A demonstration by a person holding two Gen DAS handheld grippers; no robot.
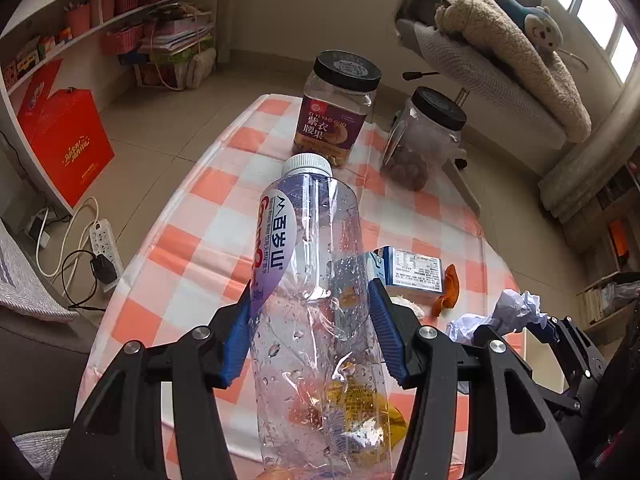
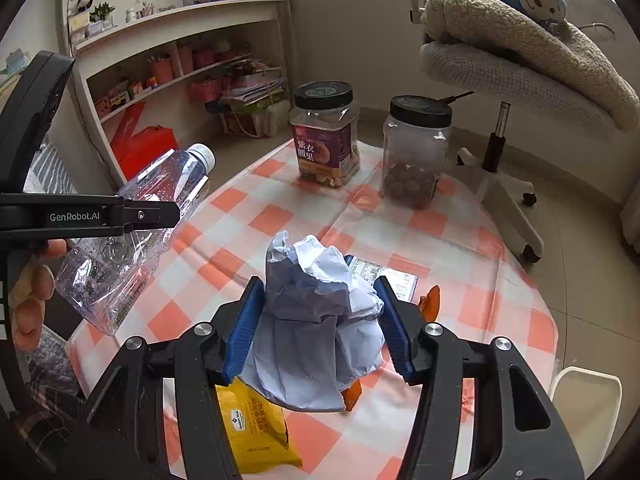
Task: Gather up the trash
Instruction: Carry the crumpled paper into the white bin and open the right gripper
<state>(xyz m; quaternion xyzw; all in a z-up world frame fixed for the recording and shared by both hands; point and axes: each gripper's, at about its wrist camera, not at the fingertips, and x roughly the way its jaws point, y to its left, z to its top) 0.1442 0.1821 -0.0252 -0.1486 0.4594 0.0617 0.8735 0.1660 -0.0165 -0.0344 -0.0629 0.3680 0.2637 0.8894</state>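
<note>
1. Clamped between the blue pads of the left gripper (image 1: 312, 332): a clear plastic water bottle (image 1: 316, 280), empty but beaded with droplets inside, white cap pointing away toward the far jars, purple-and-white label turned to the left pad. Held clear above the checked tablecloth (image 1: 200, 240), as seen from the right wrist view, where it hangs at the left edge (image 2: 132, 236) with fingertips (image 2: 32, 292) of a hand beside its base.
2. Gripped by the right gripper (image 2: 320, 320): a crumpled wad of white paper (image 2: 316, 312), both blue pads pressing its sides, the lower folds hanging loose below the jaws. Same wad visible from the left wrist view at the right (image 1: 508, 312), with the black frame of the other tool beneath it.
3. Lying flat on the cloth under the paper: a yellow snack packet (image 2: 256, 428), partly hidden by the left finger of the right gripper.
4. Just beyond the paper: a small blue-and-white carton (image 1: 412, 272) lying on its side, nutrition panel up, with a curl of orange peel (image 1: 448, 288) touching its right end. Another orange scrap (image 2: 352, 396) peeking from under the wad.
5. At the far end of the table, well apart from the litter: a labelled nut jar (image 1: 336, 120) with a black lid, and to its right a clear jar (image 1: 424, 140) holding round brown pieces at its bottom.
6. Past the table: a swivel chair (image 2: 500, 92) piled with a fleece blanket and a blue toy monkey; white shelving (image 2: 180, 40) along the left wall.
</note>
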